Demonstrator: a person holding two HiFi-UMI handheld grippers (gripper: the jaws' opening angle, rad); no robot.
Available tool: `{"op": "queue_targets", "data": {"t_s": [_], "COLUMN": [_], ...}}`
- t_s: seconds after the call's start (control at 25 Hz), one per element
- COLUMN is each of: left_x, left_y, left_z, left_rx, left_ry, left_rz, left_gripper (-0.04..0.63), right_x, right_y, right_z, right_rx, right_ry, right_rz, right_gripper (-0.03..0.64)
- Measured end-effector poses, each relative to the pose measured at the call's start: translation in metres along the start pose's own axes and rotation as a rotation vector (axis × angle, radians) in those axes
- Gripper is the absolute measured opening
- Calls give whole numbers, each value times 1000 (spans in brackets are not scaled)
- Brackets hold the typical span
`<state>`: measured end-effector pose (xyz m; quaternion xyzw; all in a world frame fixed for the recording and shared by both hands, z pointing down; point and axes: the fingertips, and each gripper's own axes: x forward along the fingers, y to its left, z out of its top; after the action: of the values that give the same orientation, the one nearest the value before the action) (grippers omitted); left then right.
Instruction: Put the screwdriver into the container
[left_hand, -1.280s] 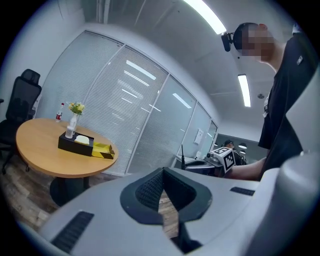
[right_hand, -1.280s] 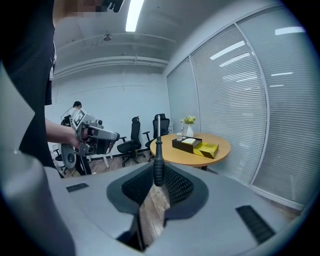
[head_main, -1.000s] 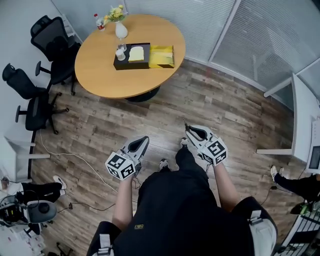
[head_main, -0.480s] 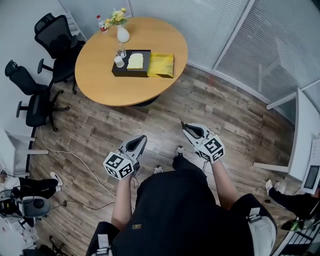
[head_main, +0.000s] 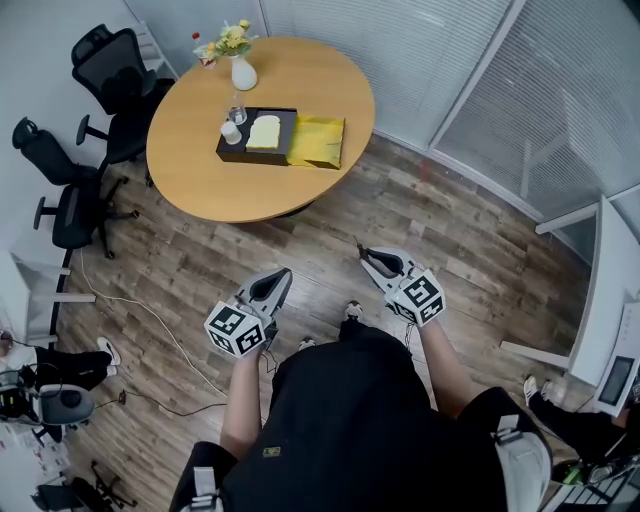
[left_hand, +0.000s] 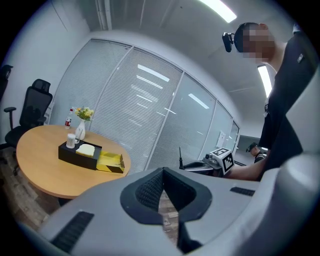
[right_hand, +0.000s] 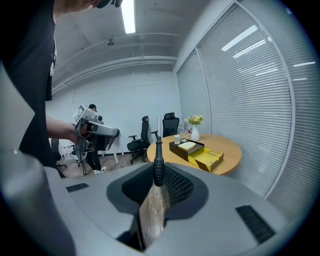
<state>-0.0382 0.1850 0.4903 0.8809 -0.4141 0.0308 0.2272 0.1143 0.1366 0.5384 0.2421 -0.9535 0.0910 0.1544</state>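
Note:
My right gripper is shut on a black-handled screwdriver, whose thin shaft sticks out past the jaw tips toward the table. My left gripper is level with it on the left. Its jaws meet at the tip with nothing between them. Both hang over the wooden floor, well short of the round table. The open yellow container lies on the table against a black tray. In the right gripper view the container is straight ahead, slightly right.
A white vase of flowers and a small bottle stand at the table's far side. Two black office chairs are on the left. A white cable runs across the floor. Glass walls with blinds close off the right.
Both grippers have been carried forward over the floor toward the table, side by side. The table and yellow container now sit a little nearer. The screwdriver has stayed in the right jaws.

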Motion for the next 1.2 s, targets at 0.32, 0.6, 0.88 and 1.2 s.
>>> {"op": "queue_targets", "data": {"t_s": [0.32, 0.6, 0.88, 1.2], "left_x": [39, 68, 80, 87], "left_y": [-5, -12, -9, 9], "left_z": [5, 6, 10, 15], "left_rx": [-9, -10, -10, -29], "left_ry": [1, -6, -15, -11], "left_rz": [35, 50, 66, 55], "left_gripper": [5, 5, 5, 5], "right_x": [-2, -8, -3, 13], "right_y": [-40, -58, -65, -68], "right_z": [-5, -22, -22, -22], "right_rx": [-5, -12, -31, -50], "right_ry": [9, 39, 53, 85], "right_rz": [46, 91, 130, 137], "right_gripper": [61, 61, 61, 61]}}
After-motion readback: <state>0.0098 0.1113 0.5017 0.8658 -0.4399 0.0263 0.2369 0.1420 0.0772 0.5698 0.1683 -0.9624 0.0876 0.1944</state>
